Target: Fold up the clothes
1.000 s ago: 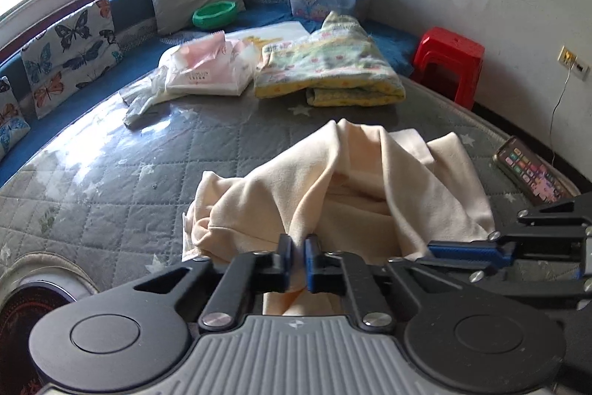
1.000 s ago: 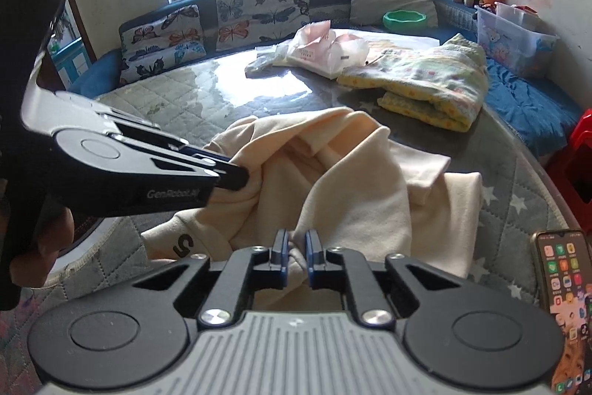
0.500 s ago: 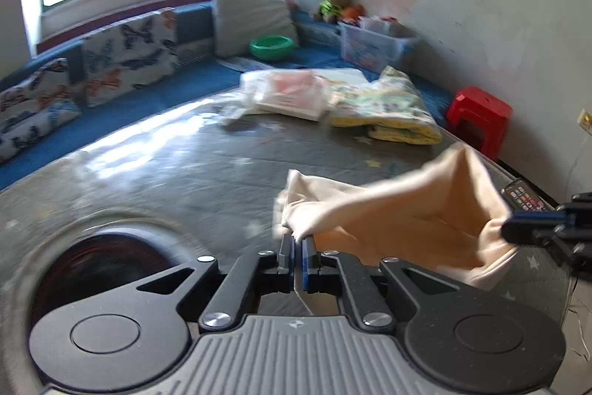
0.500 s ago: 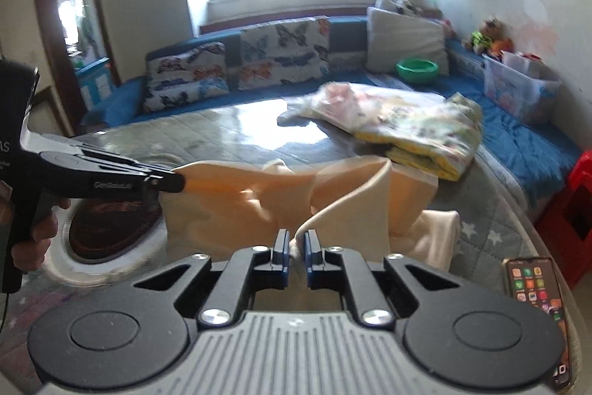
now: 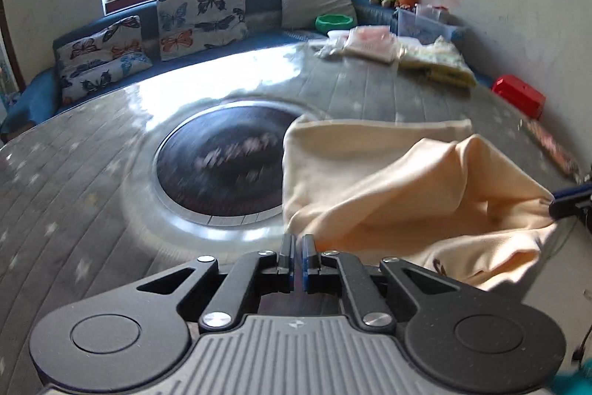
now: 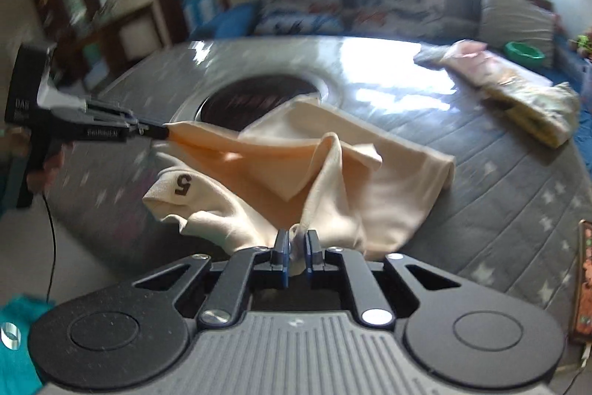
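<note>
A cream garment [image 5: 407, 180] with a brown "5" on it [image 6: 183, 184] hangs stretched between my two grippers, its far part lying on the grey quilted round table [image 5: 92, 173]. My left gripper [image 5: 298, 243] is shut on one edge of the garment; it also shows in the right wrist view [image 6: 162, 133], pinching a corner at the left. My right gripper [image 6: 296, 239] is shut on a bunched fold of the garment; its tip shows at the right edge of the left wrist view [image 5: 566, 202].
A dark round inset [image 5: 222, 165] sits in the table's middle. Folded clothes and bags [image 5: 433, 58] lie at the table's far side. A phone [image 6: 584, 276] lies near the right edge. A cushioned bench [image 5: 166, 24], a red stool [image 5: 518, 95] and a teal cloth [image 6: 18, 339] surround the table.
Both grippers have lifted the garment and drawn apart, spreading it out from a crumpled heap. The views have swung left toward the table's middle.
</note>
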The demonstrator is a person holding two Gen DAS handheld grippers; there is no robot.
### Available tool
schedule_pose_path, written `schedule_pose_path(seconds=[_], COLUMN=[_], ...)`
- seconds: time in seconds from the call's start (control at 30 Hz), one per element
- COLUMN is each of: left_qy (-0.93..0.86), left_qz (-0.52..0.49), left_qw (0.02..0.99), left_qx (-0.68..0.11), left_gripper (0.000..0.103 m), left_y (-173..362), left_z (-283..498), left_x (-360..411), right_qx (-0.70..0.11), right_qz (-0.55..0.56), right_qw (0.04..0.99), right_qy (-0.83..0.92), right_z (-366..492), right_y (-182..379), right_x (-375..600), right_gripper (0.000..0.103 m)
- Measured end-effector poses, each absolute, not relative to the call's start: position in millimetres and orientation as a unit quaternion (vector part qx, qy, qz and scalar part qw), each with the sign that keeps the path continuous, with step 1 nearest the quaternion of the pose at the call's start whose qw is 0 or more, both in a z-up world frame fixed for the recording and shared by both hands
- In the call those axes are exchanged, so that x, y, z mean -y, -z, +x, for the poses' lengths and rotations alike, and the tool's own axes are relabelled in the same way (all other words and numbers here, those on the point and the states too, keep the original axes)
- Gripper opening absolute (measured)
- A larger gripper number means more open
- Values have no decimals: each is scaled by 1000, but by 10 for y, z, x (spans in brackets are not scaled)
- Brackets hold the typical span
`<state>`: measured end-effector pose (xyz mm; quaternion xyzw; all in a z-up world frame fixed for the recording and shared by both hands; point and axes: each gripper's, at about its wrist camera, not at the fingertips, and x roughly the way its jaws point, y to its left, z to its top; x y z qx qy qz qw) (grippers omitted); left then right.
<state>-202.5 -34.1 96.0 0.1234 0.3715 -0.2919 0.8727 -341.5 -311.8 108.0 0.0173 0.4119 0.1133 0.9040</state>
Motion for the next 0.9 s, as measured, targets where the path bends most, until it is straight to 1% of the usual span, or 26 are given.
schedule_pose_path(seconds=[0.07, 0.13, 0.23, 0.3, 0.33, 0.37, 0.47, 0.67, 0.7, 0.73, 0.77, 0.83, 0.87, 0.9], left_qy=[292, 295, 308, 325, 335, 345, 379, 407, 408, 403, 399, 393, 393, 391], left_qz=[126, 129, 135, 139, 142, 146, 178, 246, 258, 267, 275, 273, 261, 250], left_qw=[872, 871, 872, 869, 867, 864, 849, 819, 815, 815, 814, 816, 820, 824], left_qx=[-373, -370, -356, -346, -342, -337, -321, -322, -321, -320, -319, -324, -325, -326], left_gripper=[7, 10, 22, 33, 44, 51, 59, 58, 58, 50, 35, 21, 15, 12], left_y=[-931, -934, -950, -938, -928, -917, -845, -553, -506, -454, -403, -382, -401, -431], left_z=[-2145, -2200, -2257, -2278, -2288, -2298, -2344, -2280, -2267, -2245, -2222, -2139, -2096, -2055], left_x=[222, 171, 220, 331, 405, 481, 808, 1423, 1491, 1534, 1575, 1578, 1536, 1479], right_qx=[-416, -409, -398, -397, -398, -400, -409, -418, -420, -421, -420, -413, -408, -401], right_qz=[2, -12, -23, -25, -26, -29, -30, -44, -41, -37, -33, -32, -31, -30], right_qw=[902, 906, 912, 914, 913, 913, 910, 907, 905, 905, 906, 910, 912, 915], right_qy=[-118, -111, -93, -86, -81, -75, -65, -44, -42, -42, -41, -35, -31, -25], right_z=[-3476, -3511, -3443, -3346, -3254, -3182, -2968, -2615, -2587, -2576, -2574, -2606, -2627, -2664], right_y=[-1083, -1132, -1189, -1185, -1164, -1132, -1005, -750, -727, -716, -711, -738, -758, -800], right_x=[3003, 2914, 2871, 2869, 2884, 2884, 2881, 2943, 2967, 2990, 3021, 3070, 3098, 3147], right_gripper=[13, 15, 17, 22, 24, 26, 27, 26, 20, 9, 8, 4, 4, 3])
